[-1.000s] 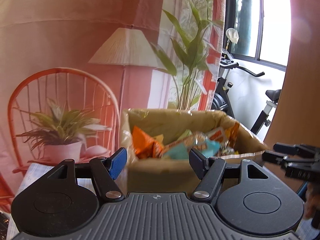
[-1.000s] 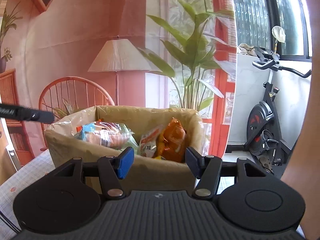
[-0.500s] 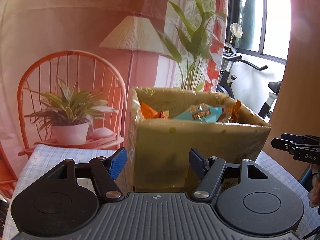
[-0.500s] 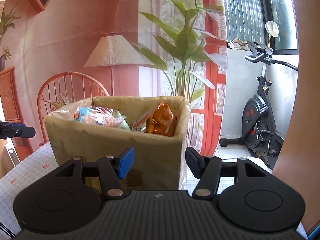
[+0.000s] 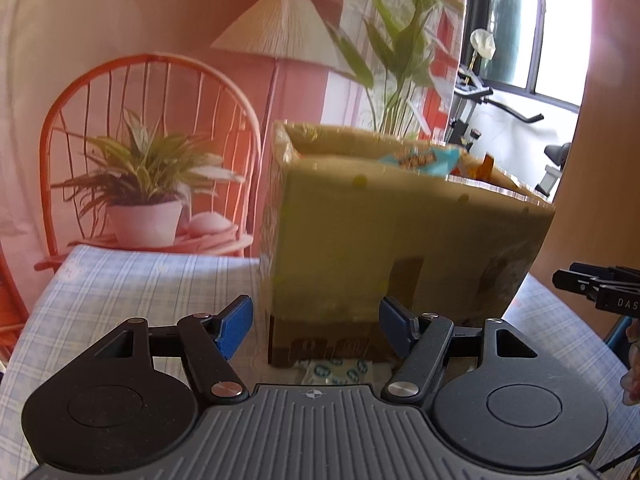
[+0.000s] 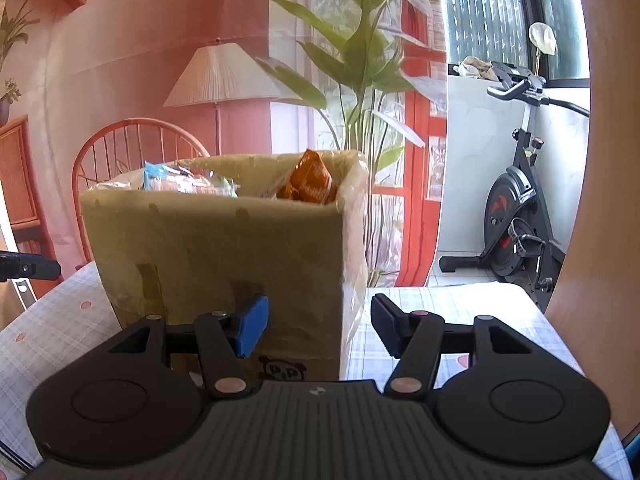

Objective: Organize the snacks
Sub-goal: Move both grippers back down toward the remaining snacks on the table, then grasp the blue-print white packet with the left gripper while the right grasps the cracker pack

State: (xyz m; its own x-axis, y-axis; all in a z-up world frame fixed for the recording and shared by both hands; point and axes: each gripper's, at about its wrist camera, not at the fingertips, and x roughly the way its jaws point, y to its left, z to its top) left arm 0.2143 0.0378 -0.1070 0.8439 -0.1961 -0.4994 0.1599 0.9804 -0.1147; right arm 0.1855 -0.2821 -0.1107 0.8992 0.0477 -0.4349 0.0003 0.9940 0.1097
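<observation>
Checked tablecloth holds a snack-filled box; left gripper and right gripper hover open, empty.

ahead: cardboard box blocks (tall) | sides: bare tablecloth free

The cardboard box stands on the table, snack packets in it, a small packet before it, an exercise bike behind-right.
</observation>
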